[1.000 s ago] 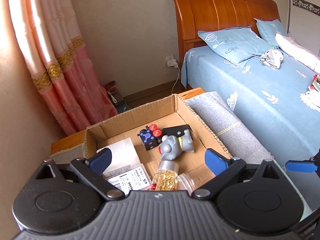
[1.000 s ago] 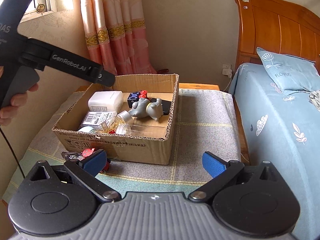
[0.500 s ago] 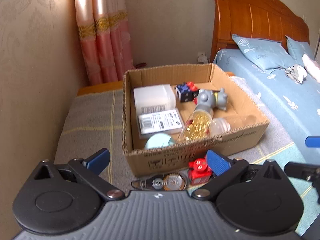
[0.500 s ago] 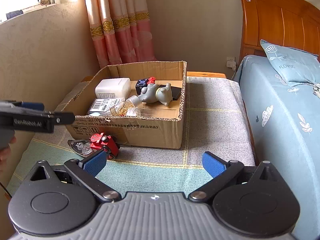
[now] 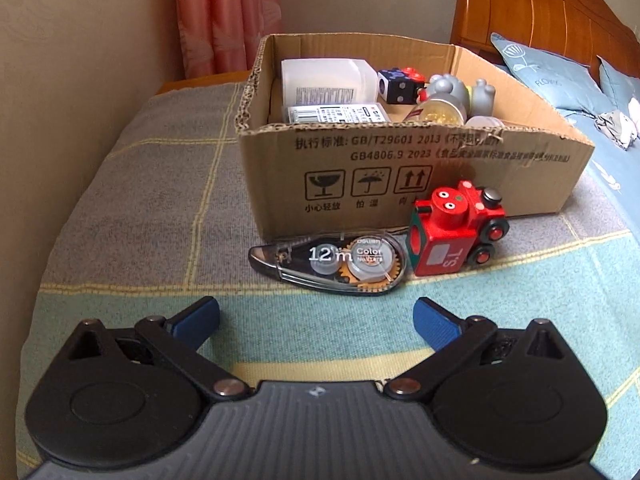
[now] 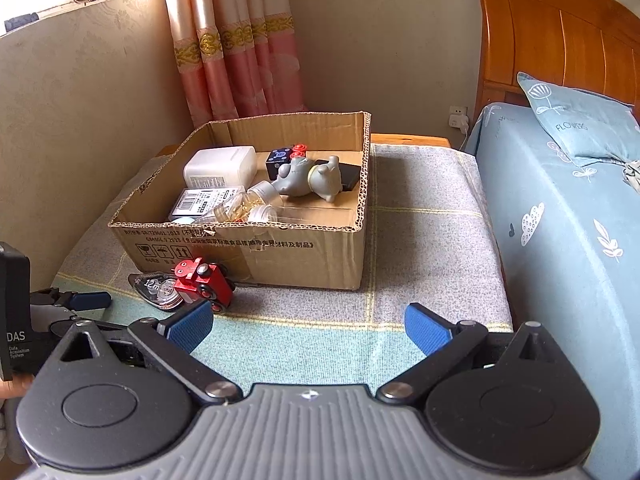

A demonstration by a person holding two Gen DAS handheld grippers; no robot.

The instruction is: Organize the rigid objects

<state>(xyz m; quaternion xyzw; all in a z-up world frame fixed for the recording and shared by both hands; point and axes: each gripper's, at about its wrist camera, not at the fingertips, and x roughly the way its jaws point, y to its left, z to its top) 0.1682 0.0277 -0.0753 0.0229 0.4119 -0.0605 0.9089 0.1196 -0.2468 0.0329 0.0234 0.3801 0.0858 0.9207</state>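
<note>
A clear correction tape dispenser (image 5: 330, 262) and a red toy train (image 5: 456, 228) lie on the blanket just in front of a cardboard box (image 5: 400, 172). My left gripper (image 5: 316, 322) is open and empty, low over the blanket, a short way in front of the tape. The box holds a white container (image 5: 324, 82), a grey toy (image 5: 460, 90), a dice cube (image 5: 400, 84) and bottles. My right gripper (image 6: 308, 326) is open and empty, further back. In its view the train (image 6: 204, 284), tape (image 6: 158, 288), box (image 6: 256, 248) and left gripper (image 6: 86, 300) show.
A grey and teal checked blanket (image 6: 420, 216) covers the low surface. A wall runs along the left (image 5: 80, 80). A bed with blue sheets (image 6: 568, 216) and a wooden headboard stands on the right. Pink curtains (image 6: 240, 40) hang behind the box.
My left gripper has come away from above the box, swung round to its front and dropped low toward the tape and train. My right gripper has drawn back slightly.
</note>
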